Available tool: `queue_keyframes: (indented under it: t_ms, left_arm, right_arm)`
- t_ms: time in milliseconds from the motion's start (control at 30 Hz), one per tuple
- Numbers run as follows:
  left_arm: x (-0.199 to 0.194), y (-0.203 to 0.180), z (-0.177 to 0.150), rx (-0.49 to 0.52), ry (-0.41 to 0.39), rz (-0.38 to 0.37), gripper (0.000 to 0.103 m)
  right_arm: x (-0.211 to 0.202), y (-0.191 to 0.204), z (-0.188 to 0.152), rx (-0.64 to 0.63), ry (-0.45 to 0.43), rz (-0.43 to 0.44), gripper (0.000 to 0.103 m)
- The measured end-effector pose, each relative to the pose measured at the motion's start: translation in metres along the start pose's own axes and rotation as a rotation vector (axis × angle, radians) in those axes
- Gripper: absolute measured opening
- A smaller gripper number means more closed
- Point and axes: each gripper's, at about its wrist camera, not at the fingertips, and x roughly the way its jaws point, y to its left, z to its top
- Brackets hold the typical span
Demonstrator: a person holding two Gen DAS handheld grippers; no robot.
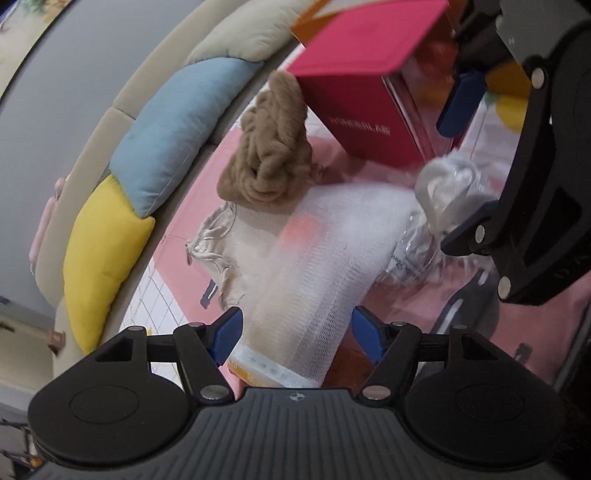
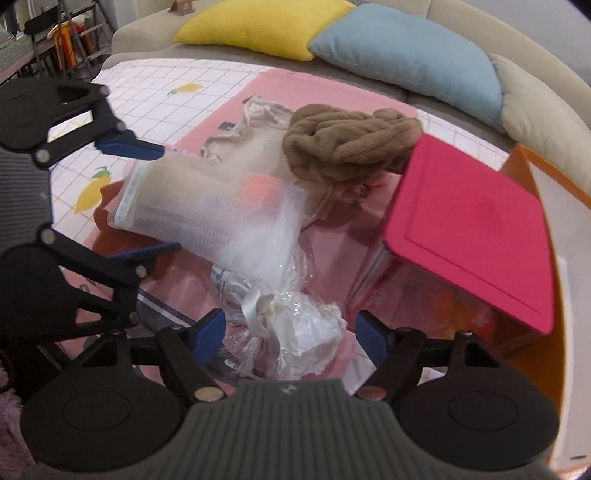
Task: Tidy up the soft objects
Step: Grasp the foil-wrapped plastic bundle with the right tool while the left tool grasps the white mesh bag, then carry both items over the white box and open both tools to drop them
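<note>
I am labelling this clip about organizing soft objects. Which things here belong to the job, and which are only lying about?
Belong to the job:
- white mesh bag, between the open left claw
- crumpled plastic bag, between the open right claw
- brown plush bundle
- beige drawstring pouch

Lying about:
- pink box
- yellow cushion
- blue cushion
- sofa

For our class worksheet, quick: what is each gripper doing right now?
Left gripper: open, straddling the white mesh bag, not clamped.
Right gripper: open around the clear plastic packet.
</note>
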Motion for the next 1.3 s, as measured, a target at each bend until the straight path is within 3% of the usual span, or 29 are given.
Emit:
queue_keyframes:
  t_ms: [100,233,267,367,467,867,1033,1300]
  left_arm:
    - [0.005,-0.001,0.001,-0.009,0.004,0.002,0.067]
    - [0.007,0.001,0.004,-0.058,0.019,-0.004,0.037]
    - [0.008,0.002,0.004,-0.069,0.024,-0.008,0.031]
    - [0.006,0.007,0.006,-0.116,0.024,-0.001,0.013]
    - [0.000,0.017,0.008,-0.190,0.020,-0.023,0.003]
    - [-0.040,0.057,0.014,-0.445,0.044,-0.046,0.002]
    - [-0.069,0.079,0.018,-0.534,0.009,-0.070,0.002]
    - [-0.104,0.108,0.049,-0.652,-0.064,-0.221,0.002]
  right_arm:
    - [0.010,0.000,-0.002,-0.001,0.017,0.006,0.066]
    - [0.016,-0.003,-0.004,-0.005,0.036,0.014,0.049]
    - [0.017,-0.003,-0.005,-0.009,0.038,0.009,0.041]
    - [0.017,-0.004,-0.006,-0.009,0.037,0.017,0.036]
    - [0.010,-0.005,-0.007,-0.017,0.028,0.024,0.032]
    - [-0.042,-0.018,-0.003,0.039,0.004,0.039,0.029]
    - [-0.084,-0.033,-0.003,0.080,-0.056,0.037,0.029]
    - [-0.155,-0.070,-0.004,0.193,-0.164,-0.014,0.029]
